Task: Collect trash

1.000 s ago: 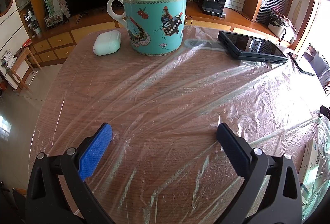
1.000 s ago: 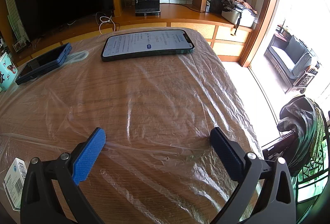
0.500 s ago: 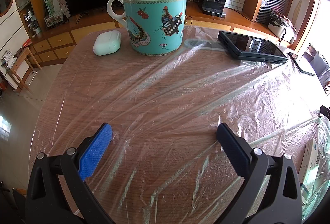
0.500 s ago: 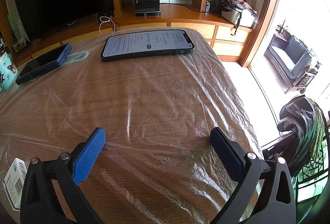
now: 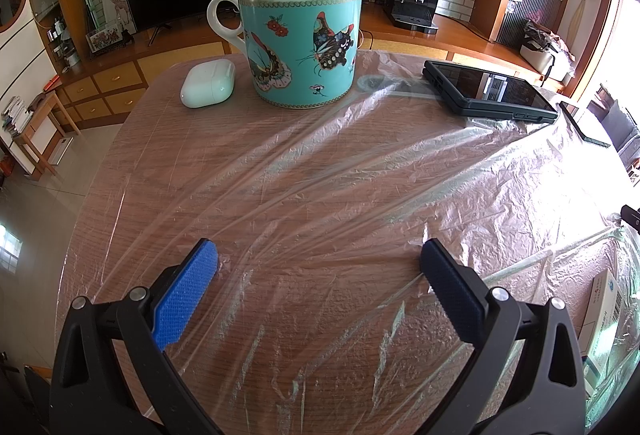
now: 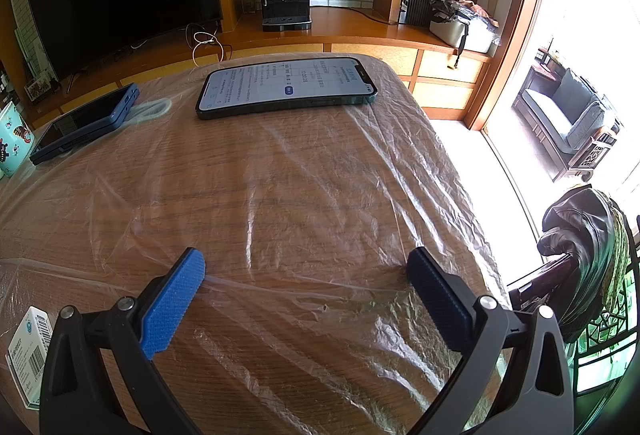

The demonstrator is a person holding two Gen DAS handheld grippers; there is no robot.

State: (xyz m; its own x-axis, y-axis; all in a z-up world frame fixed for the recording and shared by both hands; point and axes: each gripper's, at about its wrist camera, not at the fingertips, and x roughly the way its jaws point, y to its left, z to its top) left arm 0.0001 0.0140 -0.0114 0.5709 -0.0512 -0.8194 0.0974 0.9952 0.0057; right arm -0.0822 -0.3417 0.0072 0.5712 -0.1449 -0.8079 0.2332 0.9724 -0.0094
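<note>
A thin clear plastic film (image 5: 320, 195) lies crumpled over the wooden table (image 5: 132, 139); the right wrist view shows the same film (image 6: 320, 195) spread across the table. A small white printed box (image 5: 604, 299) lies under the film at the right edge of the left wrist view, and the same box (image 6: 28, 343) shows at the lower left of the right wrist view. My left gripper (image 5: 318, 255) stands open just above the film, nothing between its fingers. My right gripper (image 6: 306, 267) is open too, low over the film near the table's right edge.
A turquoise butterfly mug (image 5: 298, 43) with a spoon stands at the back, a white earbud case (image 5: 208, 83) to its left. A dark cased device (image 5: 488, 91) and a lit phone (image 6: 286, 87) lie further right. Past the table's right edge hangs a dark jacket (image 6: 580, 231).
</note>
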